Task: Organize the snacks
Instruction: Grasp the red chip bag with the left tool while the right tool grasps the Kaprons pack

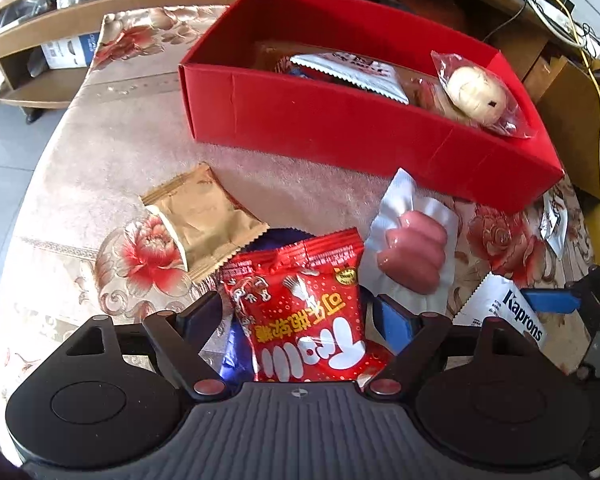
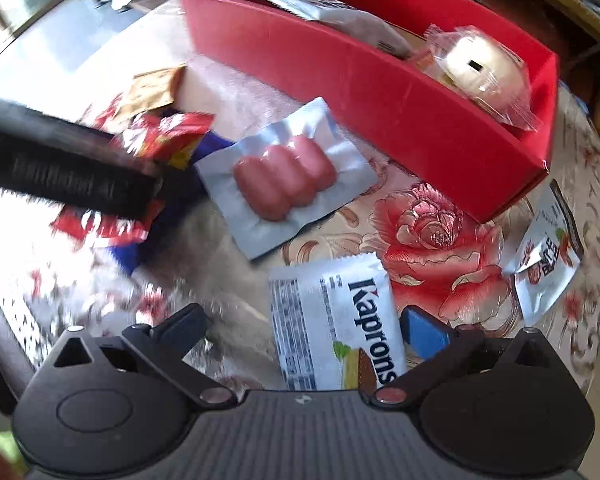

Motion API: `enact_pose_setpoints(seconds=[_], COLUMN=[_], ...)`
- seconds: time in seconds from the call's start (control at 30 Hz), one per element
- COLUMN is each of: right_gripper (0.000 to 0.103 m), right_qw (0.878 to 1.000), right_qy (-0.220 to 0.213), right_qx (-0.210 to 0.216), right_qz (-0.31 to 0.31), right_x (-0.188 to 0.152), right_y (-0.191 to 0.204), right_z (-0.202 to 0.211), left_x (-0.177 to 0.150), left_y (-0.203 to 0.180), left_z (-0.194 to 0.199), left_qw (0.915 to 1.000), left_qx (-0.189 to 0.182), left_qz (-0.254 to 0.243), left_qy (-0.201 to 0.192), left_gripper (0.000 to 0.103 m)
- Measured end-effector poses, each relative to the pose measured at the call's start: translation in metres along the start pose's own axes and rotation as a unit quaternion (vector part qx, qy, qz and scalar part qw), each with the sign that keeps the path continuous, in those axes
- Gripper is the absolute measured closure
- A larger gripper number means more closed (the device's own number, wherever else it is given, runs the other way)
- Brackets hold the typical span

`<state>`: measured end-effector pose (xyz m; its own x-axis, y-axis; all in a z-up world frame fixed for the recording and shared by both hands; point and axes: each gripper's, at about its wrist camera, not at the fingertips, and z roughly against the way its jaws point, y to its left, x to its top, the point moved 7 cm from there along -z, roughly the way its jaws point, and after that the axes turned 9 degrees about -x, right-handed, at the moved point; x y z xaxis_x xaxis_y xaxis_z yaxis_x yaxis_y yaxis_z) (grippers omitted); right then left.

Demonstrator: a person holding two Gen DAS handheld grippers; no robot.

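Note:
A red box (image 1: 340,128) (image 2: 380,92) stands at the back of the table with several snacks in it, among them a white packet (image 1: 352,72) and a wrapped bun (image 1: 478,96) (image 2: 484,68). My left gripper (image 1: 300,316) is open, with its fingers on either side of a red candy bag (image 1: 304,312) (image 2: 168,136) that lies on a blue packet. A sausage pack (image 1: 414,248) (image 2: 288,176) lies to its right. My right gripper (image 2: 304,328) is open over a white Kaprons packet (image 2: 336,328) (image 1: 504,312).
A tan packet (image 1: 204,220) (image 2: 152,88) lies to the left on the flowered tablecloth (image 1: 100,184). A small white packet (image 2: 544,268) (image 1: 554,220) lies by the box's right end. Wooden shelves (image 1: 40,40) and yellow cables (image 1: 580,40) stand behind the table.

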<state>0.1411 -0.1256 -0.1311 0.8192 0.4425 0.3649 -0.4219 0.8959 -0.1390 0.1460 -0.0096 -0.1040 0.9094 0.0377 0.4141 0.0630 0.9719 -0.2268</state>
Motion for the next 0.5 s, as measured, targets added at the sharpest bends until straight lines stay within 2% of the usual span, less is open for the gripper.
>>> enact_pose_setpoints(seconds=[0.07,0.17,0.3,0.4,0.43,0.5], right_gripper=[0.000,0.000,0.000,0.021,0.035,0.038], right_qw=[1.000,0.998,0.999,0.999,0.999,0.999], right_qy=[-0.004,-0.042,-0.040,-0.043,-0.045,-0.041], right_qx=[-0.001,-0.007,-0.003,-0.007,-0.006,-0.004], right_qz=[-0.020,-0.035,-0.026,-0.023,-0.019,-0.019], right_x=[0.003,0.004,0.001,-0.005,-0.007,-0.012], right_y=[-0.003,-0.005,-0.009,-0.013,-0.013,-0.014], right_z=[-0.001,-0.002,0.000,0.009,0.014,0.018], left_x=[0.000,0.000,0.001,0.000,-0.001,-0.001], left_y=[-0.001,-0.001,-0.004,-0.006,-0.006,-0.007], left_z=[-0.001,0.000,0.001,0.001,0.000,0.000], left_qw=[1.0000,1.0000,1.0000,1.0000,1.0000,0.9999], left_qx=[0.001,0.001,0.000,0.002,0.002,0.005], left_qz=[-0.001,0.000,-0.002,-0.006,-0.006,-0.008], left_qy=[-0.001,-0.004,-0.006,-0.006,-0.007,-0.006], left_gripper=[0.016,0.017,0.017,0.018,0.018,0.020])
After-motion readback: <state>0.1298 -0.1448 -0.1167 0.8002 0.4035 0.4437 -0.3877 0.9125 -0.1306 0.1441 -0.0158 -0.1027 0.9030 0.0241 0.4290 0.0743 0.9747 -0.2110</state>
